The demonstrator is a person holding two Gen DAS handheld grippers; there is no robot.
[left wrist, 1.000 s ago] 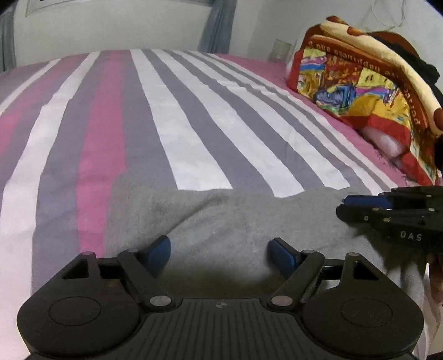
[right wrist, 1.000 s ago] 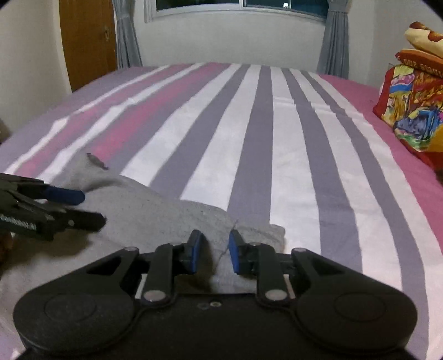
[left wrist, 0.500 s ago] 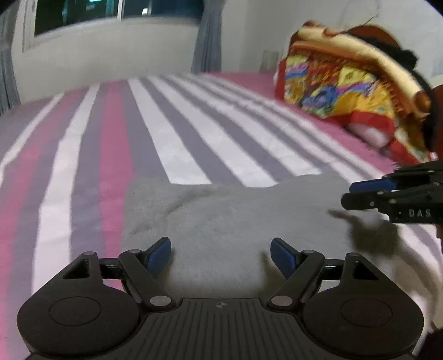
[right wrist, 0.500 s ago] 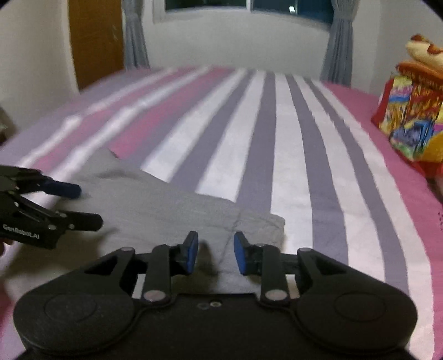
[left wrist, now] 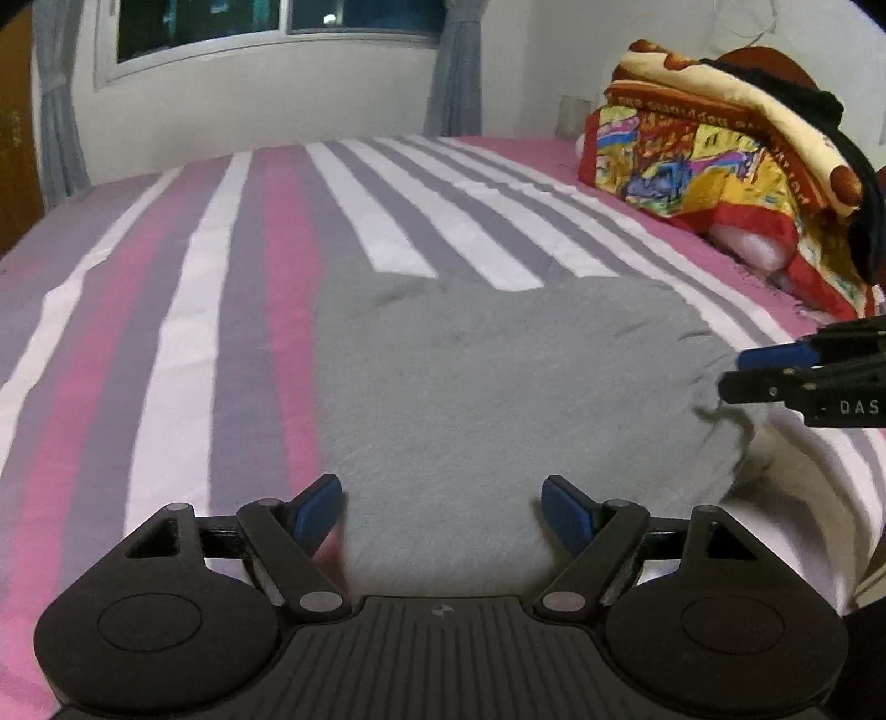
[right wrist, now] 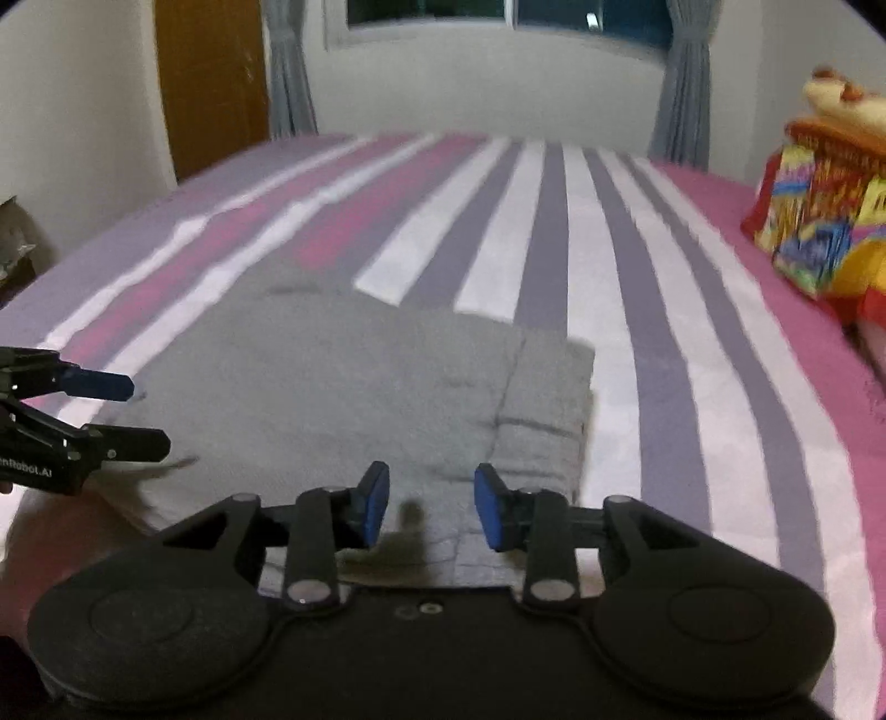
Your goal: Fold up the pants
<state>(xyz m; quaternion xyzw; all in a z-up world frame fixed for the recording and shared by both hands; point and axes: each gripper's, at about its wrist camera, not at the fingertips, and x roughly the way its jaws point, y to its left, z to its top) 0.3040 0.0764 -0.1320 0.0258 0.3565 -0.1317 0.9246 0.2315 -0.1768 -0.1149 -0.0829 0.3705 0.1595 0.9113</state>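
1. While both grippers hang above the bed, the grey pants point(left wrist: 487, 387) lie as a folded bundle on the striped bedsheet point(left wrist: 183, 343), near its front edge.
2. Left gripper point(left wrist: 441, 507): jaws spread wide, nothing between the blue pads point(left wrist: 318, 507). It sits over the near-left part of the pants; contact with the cloth cannot be judged.
3. Right gripper point(right wrist: 431, 509): jaws apart, narrower than the left, with grey fabric visible through the gap and not pinched. It is positioned over the near-right end of the pants point(right wrist: 360, 399).
4. In the right wrist view, a fold line runs along the right side of the bundle, with a layered edge facing the pink band of the sheet.
5. Each gripper appears in the other's view: the right one point(left wrist: 775, 376) at the right edge of the garment, the left one point(right wrist: 127, 415) at its left edge.
6. A colourful folded blanket point(left wrist: 714, 160) is stacked at the far right of the bed, well apart from the pants.
7. Beyond the bed: window point(right wrist: 509, 16), grey curtains point(right wrist: 681, 77), wooden door point(right wrist: 210, 77).
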